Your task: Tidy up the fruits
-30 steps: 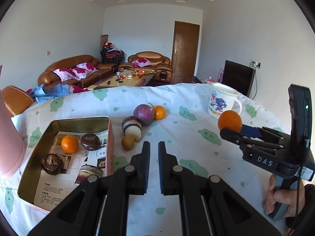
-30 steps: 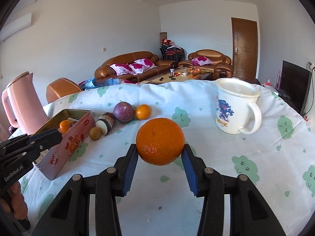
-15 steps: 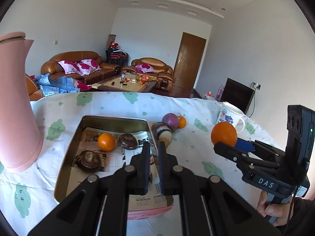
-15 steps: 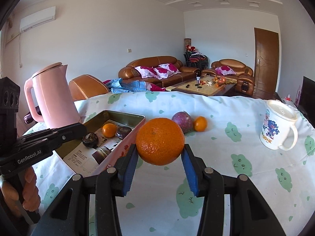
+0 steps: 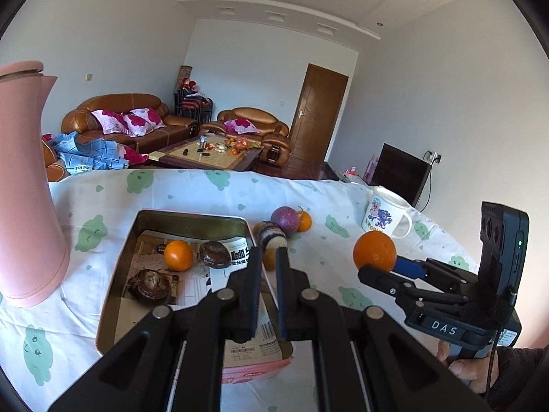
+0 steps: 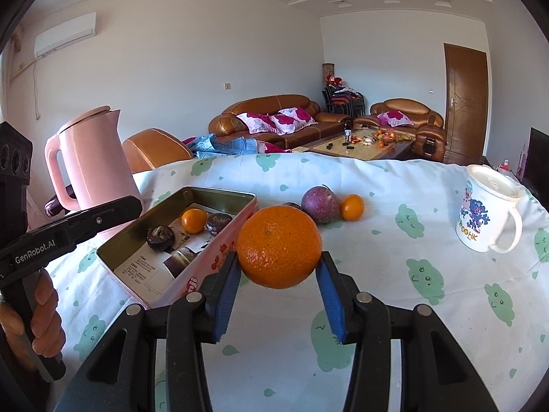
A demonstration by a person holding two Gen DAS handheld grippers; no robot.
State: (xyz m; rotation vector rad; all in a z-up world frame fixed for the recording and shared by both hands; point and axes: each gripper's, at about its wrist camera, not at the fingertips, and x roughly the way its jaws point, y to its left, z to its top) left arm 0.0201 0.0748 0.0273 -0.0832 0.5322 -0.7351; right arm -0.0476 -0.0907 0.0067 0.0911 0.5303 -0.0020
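1. Spread over the whole surface [image 6: 394, 274]: green-print cloth, with the job judged roughly half done, three pieces boxed, one in transit, four loose.
2. Far left, beside the tin: pink kettle [image 6: 91, 161], no part in the sorting.
3. Left of centre: open pink tin [image 6: 202, 261] lined with printed paper, holding a small orange [image 6: 194, 220] and two dark round fruits [image 6: 160, 238], all toward its far end; near end bare.
4. Far right: lidded white mug [image 6: 487, 213], contents hidden.
5. Clamped between the blue pads of the right tongs [image 6: 278, 288]: large orange [image 6: 278, 245], held in the air just right of the tin's near wall, not yet over the opening.
6. Empty, above the tin's near end: left tongs [image 5: 267, 295], fingers nearly together with only a narrow gap.
7. Loose on the cloth just right of the tin's far corner: purple fruit [image 6: 319, 199], tiny orange [image 6: 351, 207], a dark-and-pale banded piece [image 5: 271, 235] and a yellowish one [image 5: 269, 259].
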